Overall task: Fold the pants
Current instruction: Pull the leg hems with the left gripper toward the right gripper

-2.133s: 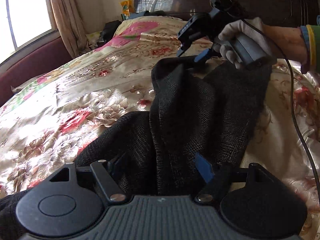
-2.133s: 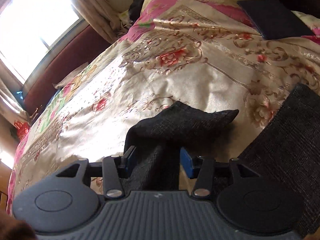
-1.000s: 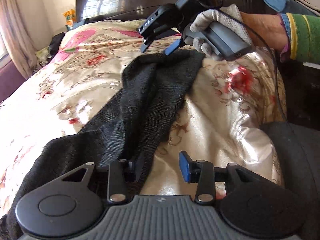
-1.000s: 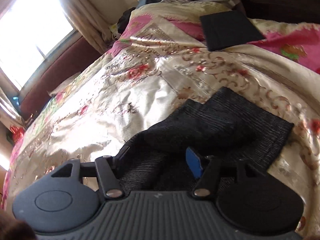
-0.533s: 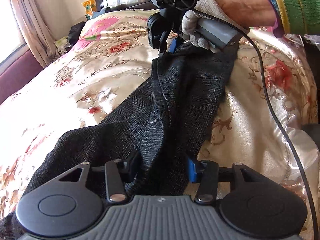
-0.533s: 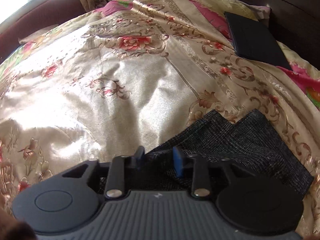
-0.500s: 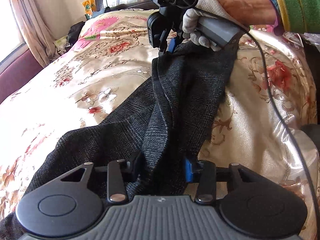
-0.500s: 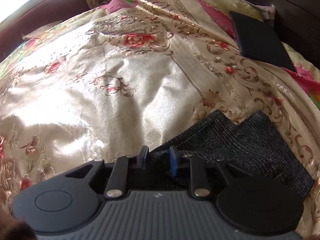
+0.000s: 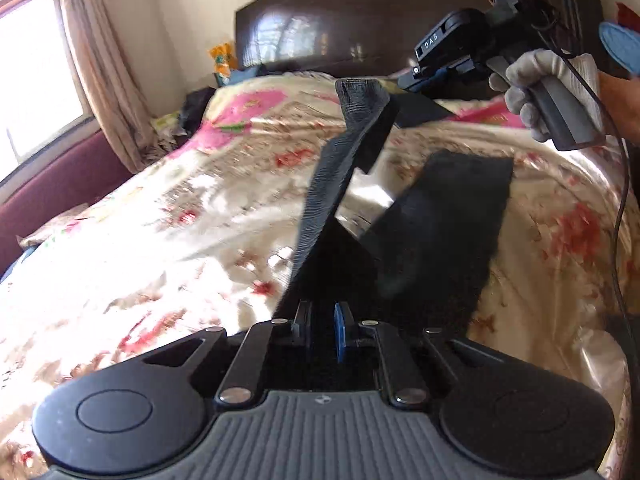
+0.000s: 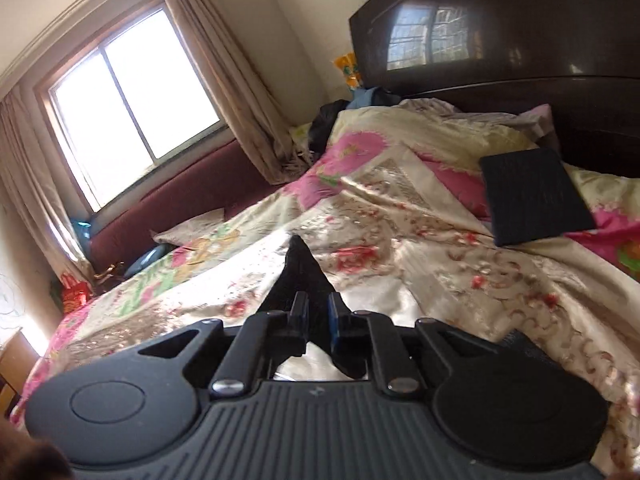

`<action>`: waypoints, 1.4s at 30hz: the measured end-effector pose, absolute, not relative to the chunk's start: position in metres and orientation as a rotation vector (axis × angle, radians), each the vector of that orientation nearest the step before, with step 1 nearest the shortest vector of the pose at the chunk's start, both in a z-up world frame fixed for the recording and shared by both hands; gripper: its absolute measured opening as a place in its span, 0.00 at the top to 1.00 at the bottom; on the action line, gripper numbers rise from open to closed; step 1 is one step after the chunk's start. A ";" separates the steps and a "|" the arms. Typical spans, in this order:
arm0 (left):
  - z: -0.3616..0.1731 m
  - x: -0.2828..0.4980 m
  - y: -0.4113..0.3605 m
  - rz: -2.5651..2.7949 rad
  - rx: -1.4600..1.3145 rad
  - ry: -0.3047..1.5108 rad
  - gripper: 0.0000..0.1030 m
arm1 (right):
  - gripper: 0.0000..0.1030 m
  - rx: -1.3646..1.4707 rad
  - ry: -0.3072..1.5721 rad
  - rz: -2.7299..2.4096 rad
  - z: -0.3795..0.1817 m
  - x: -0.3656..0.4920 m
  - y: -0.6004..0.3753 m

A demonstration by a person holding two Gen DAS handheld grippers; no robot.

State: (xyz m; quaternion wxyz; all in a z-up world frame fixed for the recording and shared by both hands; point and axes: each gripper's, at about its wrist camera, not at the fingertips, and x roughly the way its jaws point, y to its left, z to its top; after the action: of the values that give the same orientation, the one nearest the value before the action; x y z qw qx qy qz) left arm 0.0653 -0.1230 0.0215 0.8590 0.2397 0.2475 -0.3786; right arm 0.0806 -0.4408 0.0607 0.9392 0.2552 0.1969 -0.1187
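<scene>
The black pants (image 9: 440,220) hang off the floral bedspread (image 9: 180,220), lifted between my two grippers. One taut edge runs from the bottom of the left wrist view up to the top right. My left gripper (image 9: 323,330) is shut on the near end of the cloth. A gloved hand (image 9: 532,80) holds my right gripper (image 9: 412,82) high at the far end. In the right wrist view the right gripper (image 10: 316,314) has its jaws closing, with a peak of the pants (image 10: 298,276) pinched between them.
A folded dark garment (image 10: 532,200) lies on the pink pillow by the dark headboard (image 9: 340,36). A window (image 10: 128,120) with curtains and a maroon bench line the bed's left side. The right gripper's cable (image 9: 622,200) hangs at the right.
Both grippers have risen and the pants have come up off the bed, pulled taut between them. Both pairs of jaws have narrowed onto the cloth.
</scene>
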 end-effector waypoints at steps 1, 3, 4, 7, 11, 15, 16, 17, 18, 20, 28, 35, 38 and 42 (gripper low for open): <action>0.008 0.058 -0.132 -0.828 0.536 0.554 0.73 | 0.86 0.543 0.459 -0.289 0.040 0.069 -0.449; -0.017 0.041 -0.145 -0.871 0.624 0.601 0.72 | 0.86 0.643 0.589 -0.374 -0.006 0.046 -0.467; -0.027 0.033 -0.150 -0.882 0.676 0.611 0.72 | 0.86 0.690 0.623 -0.391 -0.023 0.035 -0.474; -0.034 0.019 -0.155 -0.873 0.747 0.593 0.74 | 0.85 0.811 0.624 -0.390 -0.046 0.016 -0.488; -0.020 0.032 -0.164 -0.838 0.708 0.586 0.70 | 0.82 0.896 0.533 -0.302 -0.044 0.030 -0.491; -0.009 0.046 -0.171 -0.763 0.684 0.522 0.57 | 0.53 0.868 0.523 -0.295 -0.046 0.067 -0.488; -0.007 0.049 -0.170 -0.749 0.678 0.509 0.55 | 0.53 0.875 0.524 -0.303 -0.050 0.077 -0.489; -0.005 0.051 -0.169 -0.740 0.673 0.503 0.51 | 0.53 0.890 0.523 -0.320 -0.054 0.085 -0.492; -0.004 0.053 -0.168 -0.735 0.668 0.504 0.47 | 0.53 0.908 0.522 -0.324 -0.058 0.092 -0.494; -0.005 0.059 -0.166 -0.721 0.676 0.516 0.44 | 0.57 0.962 0.537 -0.333 -0.069 0.111 -0.500; -0.005 0.068 -0.151 -0.652 0.705 0.506 0.44 | 0.95 0.988 0.399 -0.242 -0.024 0.090 -0.509; -0.028 0.047 -0.152 -0.692 0.746 0.543 0.40 | 0.95 0.952 0.348 -0.325 -0.007 0.028 -0.535; -0.038 0.036 -0.153 -0.695 0.765 0.561 0.41 | 0.95 0.998 0.502 -0.402 -0.045 0.017 -0.540; -0.032 0.039 -0.155 -0.703 0.770 0.562 0.41 | 0.95 1.033 0.505 -0.392 -0.057 0.009 -0.532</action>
State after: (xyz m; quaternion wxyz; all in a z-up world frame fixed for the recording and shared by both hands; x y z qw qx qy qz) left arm 0.0393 -0.1555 -0.0318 0.8297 0.3627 0.2650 -0.3313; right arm 0.0092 -0.5321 -0.0565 0.8213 0.4851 0.2372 -0.1841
